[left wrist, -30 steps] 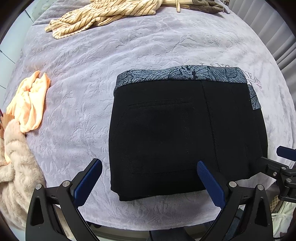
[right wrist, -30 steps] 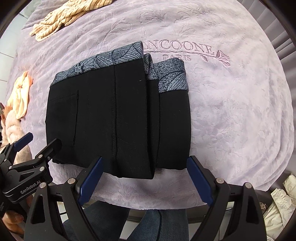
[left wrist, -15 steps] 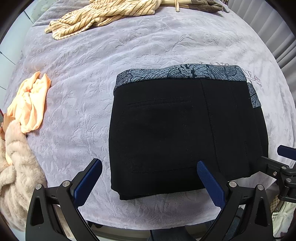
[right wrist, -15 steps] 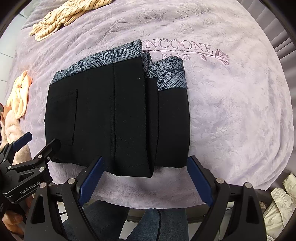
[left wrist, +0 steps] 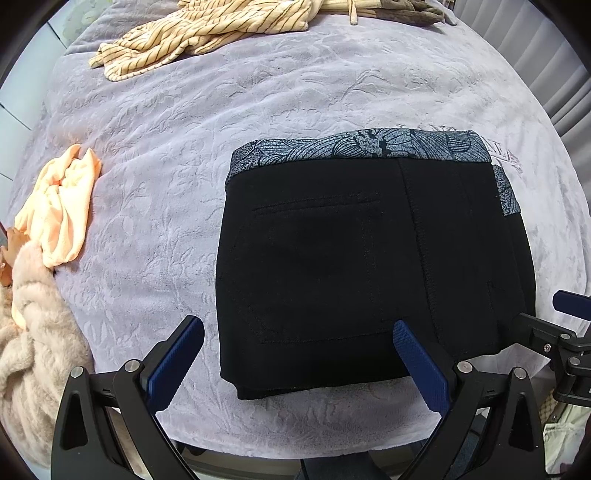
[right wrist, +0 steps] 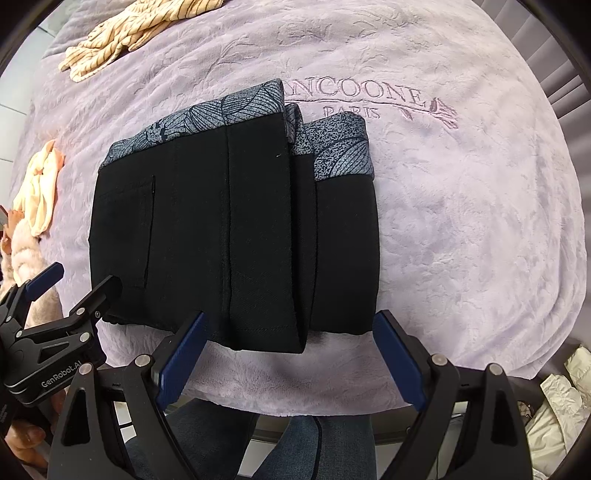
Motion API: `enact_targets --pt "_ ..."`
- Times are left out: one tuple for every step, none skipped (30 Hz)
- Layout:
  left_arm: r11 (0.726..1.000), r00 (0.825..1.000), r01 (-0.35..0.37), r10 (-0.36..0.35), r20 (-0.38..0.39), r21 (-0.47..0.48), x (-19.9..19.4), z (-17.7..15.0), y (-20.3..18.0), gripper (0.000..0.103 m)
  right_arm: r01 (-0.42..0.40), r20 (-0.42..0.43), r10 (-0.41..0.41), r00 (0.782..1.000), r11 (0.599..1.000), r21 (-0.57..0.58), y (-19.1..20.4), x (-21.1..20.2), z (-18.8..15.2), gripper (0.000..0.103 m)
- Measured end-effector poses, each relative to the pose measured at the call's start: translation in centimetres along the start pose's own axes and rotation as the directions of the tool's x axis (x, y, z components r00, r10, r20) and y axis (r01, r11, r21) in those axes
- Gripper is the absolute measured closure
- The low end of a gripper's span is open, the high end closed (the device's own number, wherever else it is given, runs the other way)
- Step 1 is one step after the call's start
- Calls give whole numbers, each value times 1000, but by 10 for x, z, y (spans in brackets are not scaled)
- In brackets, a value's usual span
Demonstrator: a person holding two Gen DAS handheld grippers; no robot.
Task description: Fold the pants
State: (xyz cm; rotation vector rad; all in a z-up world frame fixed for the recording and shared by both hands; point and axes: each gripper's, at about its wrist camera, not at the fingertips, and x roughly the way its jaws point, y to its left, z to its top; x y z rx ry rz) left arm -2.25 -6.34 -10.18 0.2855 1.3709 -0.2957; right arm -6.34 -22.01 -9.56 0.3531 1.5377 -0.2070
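Black pants (left wrist: 354,266) with a grey leaf-patterned waistband lie folded in a thick rectangular stack on the lilac blanket (left wrist: 229,110), near its front edge. They also show in the right wrist view (right wrist: 229,236), with layered edges on the right. My left gripper (left wrist: 295,354) is open and empty, hovering just before the stack's front edge. My right gripper (right wrist: 288,350) is open and empty, also just short of the front edge. Each gripper shows at the side of the other's view.
A striped beige garment (left wrist: 207,33) lies at the far side. An orange cloth (left wrist: 59,210) and a fluffy beige garment (left wrist: 29,332) lie at the left. The blanket's front edge (right wrist: 295,402) is close below the grippers, with the person's jeans under it.
Almost nothing has changed. Both grippers have stayed open near the front edge of the folded pants, with only a slight drift of the views.
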Motion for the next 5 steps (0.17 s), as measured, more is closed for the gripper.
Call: enact_targets --pt "1000 1000 4 -4 5 -1 -1 0 0 0 0 -1 0 1000 1000 0 0 0 0 11" --pt "1000 1000 13 -13 13 0 -2 -1 0 0 0 -1 0 1000 1000 0 0 0 0 11" --pt "1000 1000 21 -21 17 3 -3 -1 0 0 0 -1 0 1000 1000 0 0 0 1 11" --pt "1000 999 25 -26 19 6 -3 -1 -1 0 0 0 0 1000 1000 -1 0 0 1 11" --pt "1000 999 27 -27 20 10 -4 -1 -2 0 0 1 0 1000 1000 0 0 0 1 11"
